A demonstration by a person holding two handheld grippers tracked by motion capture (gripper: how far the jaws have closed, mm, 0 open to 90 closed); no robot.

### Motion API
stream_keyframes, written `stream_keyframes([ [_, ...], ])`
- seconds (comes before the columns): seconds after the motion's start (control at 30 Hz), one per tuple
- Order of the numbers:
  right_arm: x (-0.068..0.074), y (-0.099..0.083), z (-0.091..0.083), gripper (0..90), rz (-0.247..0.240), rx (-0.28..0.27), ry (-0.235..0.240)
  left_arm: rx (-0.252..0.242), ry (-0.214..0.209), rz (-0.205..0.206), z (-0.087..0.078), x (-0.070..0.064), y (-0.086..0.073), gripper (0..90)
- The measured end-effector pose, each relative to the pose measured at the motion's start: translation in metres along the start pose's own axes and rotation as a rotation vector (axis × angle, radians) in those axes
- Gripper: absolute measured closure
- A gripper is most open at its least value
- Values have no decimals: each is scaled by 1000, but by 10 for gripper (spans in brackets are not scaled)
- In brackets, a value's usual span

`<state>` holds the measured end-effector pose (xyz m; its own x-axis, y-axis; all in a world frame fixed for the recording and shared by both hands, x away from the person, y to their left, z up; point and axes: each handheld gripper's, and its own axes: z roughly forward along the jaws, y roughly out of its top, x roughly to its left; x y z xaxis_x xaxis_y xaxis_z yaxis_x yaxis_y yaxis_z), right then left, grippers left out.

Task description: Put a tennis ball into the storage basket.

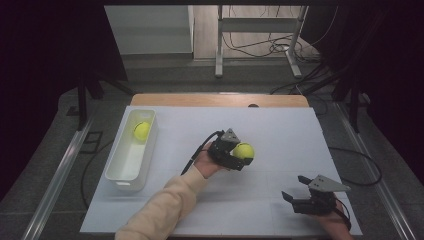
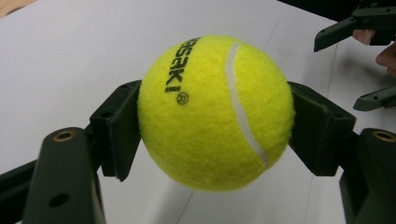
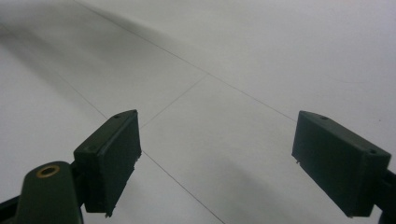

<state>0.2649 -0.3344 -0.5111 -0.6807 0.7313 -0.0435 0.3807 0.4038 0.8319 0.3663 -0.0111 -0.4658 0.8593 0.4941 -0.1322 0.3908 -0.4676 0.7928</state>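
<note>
Held tennis ball [image 2: 217, 112]: yellow, black lettering on its felt, pinched at both sides and lifted clear of the white sheet, near the middle of the table [image 1: 280, 130].
Left hand-held gripper [image 1: 239, 157]: both jaws pressed against the ball; a cream sleeve [image 1: 165, 207] leads to it.
Second tennis ball [image 1: 141, 130]: lies in the far end of the white bin [image 1: 120, 172], at the left side of the sheet.
Right hand-held gripper [image 1: 295, 192]: jaws spread wide, nothing between them, low over the sheet near its front right corner, well apart from the held ball.
</note>
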Motion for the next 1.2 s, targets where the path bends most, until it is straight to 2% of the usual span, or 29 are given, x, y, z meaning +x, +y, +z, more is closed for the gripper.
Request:
stream_keyframes([
  [1.2,0,0,0,158,-1,5,-6,-41,34,-32,-31,10,-14,261],
])
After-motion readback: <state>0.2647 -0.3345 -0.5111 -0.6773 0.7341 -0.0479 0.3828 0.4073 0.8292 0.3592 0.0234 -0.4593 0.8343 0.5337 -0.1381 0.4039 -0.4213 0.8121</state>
